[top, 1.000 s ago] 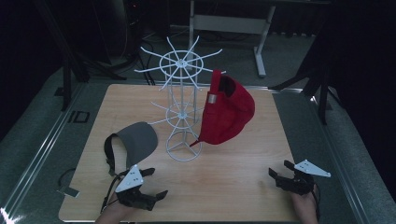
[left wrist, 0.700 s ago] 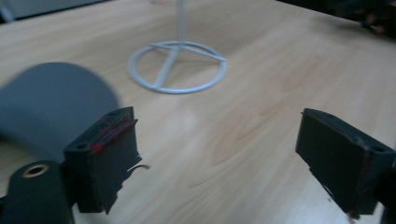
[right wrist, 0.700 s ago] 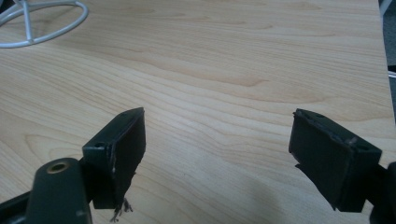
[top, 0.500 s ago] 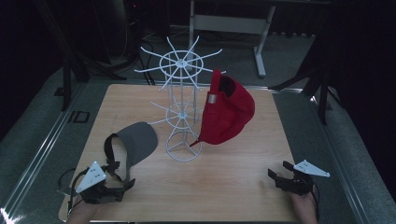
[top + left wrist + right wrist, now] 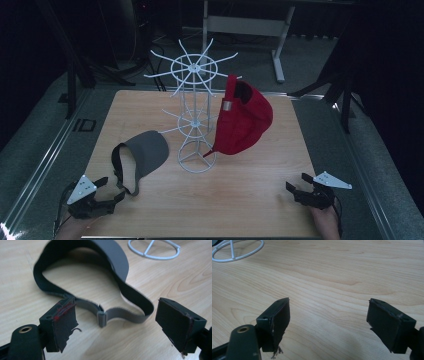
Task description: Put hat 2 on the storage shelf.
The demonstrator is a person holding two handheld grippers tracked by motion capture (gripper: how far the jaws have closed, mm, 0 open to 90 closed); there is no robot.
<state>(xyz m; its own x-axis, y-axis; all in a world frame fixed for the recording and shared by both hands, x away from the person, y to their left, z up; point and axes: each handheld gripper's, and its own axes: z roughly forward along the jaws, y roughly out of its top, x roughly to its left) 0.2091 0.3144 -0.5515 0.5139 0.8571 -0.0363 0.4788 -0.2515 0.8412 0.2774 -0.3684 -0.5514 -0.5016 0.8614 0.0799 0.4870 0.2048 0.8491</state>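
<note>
A pale wood-grain table (image 5: 250,200) stands in a dark room. The left gripper (image 5: 111,191) sits at the near left corner; its jaws stand apart and have just been closing slightly, with nothing pressed between them. Their flat black pads (image 5: 65,322) are scuffed and frayed at the edges. Just beyond them lies the grey visor (image 5: 110,255), flat on the table, its curved brim smooth and its woven strap (image 5: 120,315) looping toward the jaws with a small buckle at mid-span. The right gripper (image 5: 299,186) rests at the near right corner, jaws apart over bare wood. At centre, a white wire rack (image 5: 194,100) with radial spokes carries a red cap (image 5: 245,120).
</note>
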